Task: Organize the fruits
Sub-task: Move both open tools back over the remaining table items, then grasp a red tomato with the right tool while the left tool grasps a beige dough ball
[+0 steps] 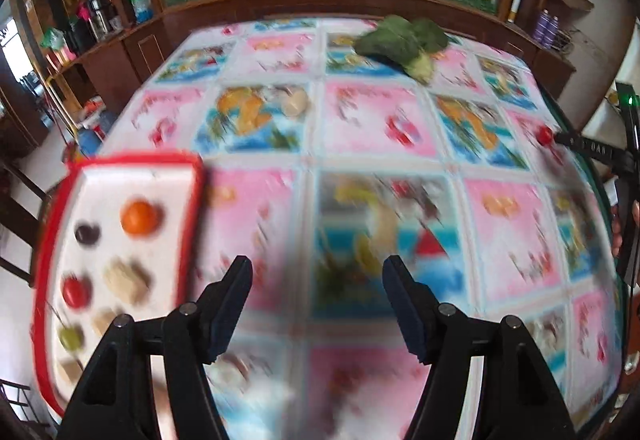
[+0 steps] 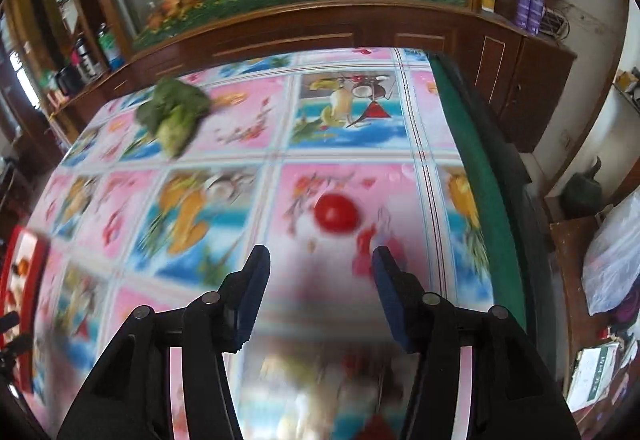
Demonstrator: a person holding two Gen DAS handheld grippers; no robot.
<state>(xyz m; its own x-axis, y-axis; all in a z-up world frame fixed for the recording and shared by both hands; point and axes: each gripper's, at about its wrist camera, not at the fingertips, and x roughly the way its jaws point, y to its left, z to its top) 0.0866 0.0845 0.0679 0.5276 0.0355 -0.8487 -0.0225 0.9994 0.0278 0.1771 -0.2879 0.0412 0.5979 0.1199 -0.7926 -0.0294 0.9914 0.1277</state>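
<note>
Tomato [image 2: 335,213] just ahead of right gripper [image 2: 320,294] jaws, apart.

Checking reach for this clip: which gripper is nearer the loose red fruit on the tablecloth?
Right. The right gripper sits just short of the red fruit, jaws open; the left gripper is far across the table near the tray.

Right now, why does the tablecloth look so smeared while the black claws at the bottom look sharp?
Left wrist view: motion blur streaks the tablecloth and red-rimmed tray, while the left gripper stays crisp since the camera rides with it. Right wrist view: same smear around the red fruit; the right gripper is sharp, and fisheye distortion bends the cabinet.
</note>
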